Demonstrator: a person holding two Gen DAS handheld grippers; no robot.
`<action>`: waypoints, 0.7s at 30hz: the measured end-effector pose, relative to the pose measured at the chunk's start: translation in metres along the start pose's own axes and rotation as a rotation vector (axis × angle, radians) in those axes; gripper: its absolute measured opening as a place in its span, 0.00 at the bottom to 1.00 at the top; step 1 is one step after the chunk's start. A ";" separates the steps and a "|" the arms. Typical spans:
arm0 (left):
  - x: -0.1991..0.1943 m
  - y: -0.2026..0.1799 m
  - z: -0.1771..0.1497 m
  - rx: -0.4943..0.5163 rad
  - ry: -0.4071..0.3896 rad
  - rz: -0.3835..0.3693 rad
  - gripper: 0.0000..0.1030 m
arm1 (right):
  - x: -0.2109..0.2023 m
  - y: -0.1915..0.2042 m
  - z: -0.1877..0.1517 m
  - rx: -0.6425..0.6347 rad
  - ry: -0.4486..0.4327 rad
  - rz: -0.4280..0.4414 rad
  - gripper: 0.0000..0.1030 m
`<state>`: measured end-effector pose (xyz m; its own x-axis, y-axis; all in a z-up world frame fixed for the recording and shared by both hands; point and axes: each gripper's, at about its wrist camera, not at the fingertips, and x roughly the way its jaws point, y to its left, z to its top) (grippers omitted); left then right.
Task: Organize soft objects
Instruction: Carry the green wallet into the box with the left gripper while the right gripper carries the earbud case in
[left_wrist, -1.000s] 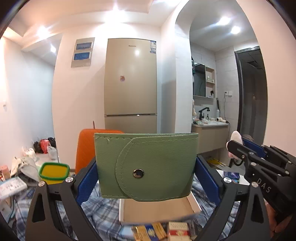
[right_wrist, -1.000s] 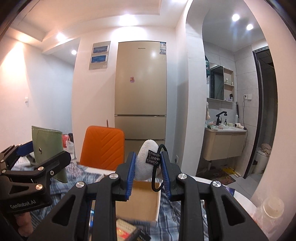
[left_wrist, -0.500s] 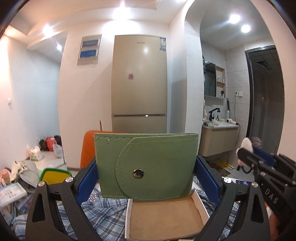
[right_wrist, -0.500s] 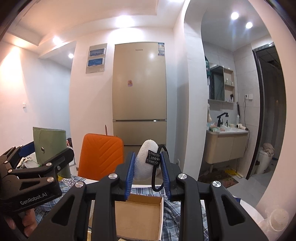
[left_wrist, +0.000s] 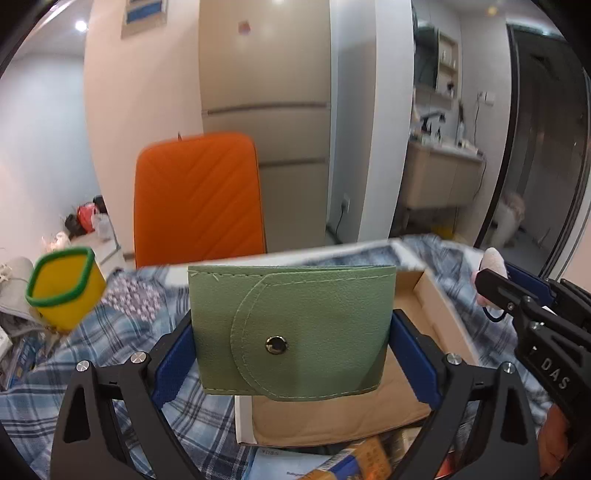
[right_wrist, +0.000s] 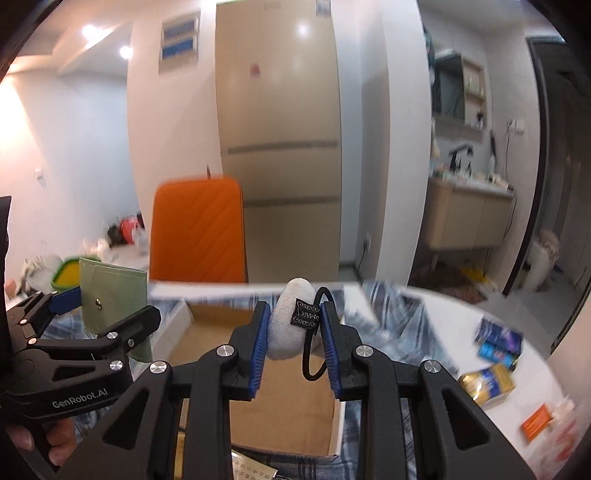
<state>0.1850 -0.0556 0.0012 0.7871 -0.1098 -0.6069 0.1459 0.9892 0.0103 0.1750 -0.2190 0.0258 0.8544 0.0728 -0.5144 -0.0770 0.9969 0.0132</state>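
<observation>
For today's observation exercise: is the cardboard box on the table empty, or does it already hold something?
Empty as far as visible: the cardboard box shows bare brown floor; tongs hide part.

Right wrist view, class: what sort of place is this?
Most likely a small flat's kitchen-dining area: a tall fridge, an orange chair at a cloth-covered table, and a bathroom washbasin through the doorway.

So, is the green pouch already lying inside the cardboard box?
No, the green pouch is held upright between the left gripper's fingers above the cardboard box, not resting in it.
</observation>
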 end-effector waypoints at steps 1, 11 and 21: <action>0.004 -0.001 -0.004 0.002 0.013 0.009 0.93 | 0.009 0.000 -0.004 -0.006 0.023 -0.002 0.28; 0.019 -0.001 -0.009 -0.011 0.070 0.018 0.93 | 0.056 0.002 -0.031 -0.022 0.150 0.000 0.28; 0.021 0.012 -0.006 -0.027 0.038 0.057 0.99 | 0.046 0.001 -0.029 -0.037 0.108 -0.019 0.69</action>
<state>0.1998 -0.0456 -0.0158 0.7704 -0.0500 -0.6356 0.0848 0.9961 0.0245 0.1995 -0.2152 -0.0225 0.7956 0.0483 -0.6039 -0.0820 0.9962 -0.0284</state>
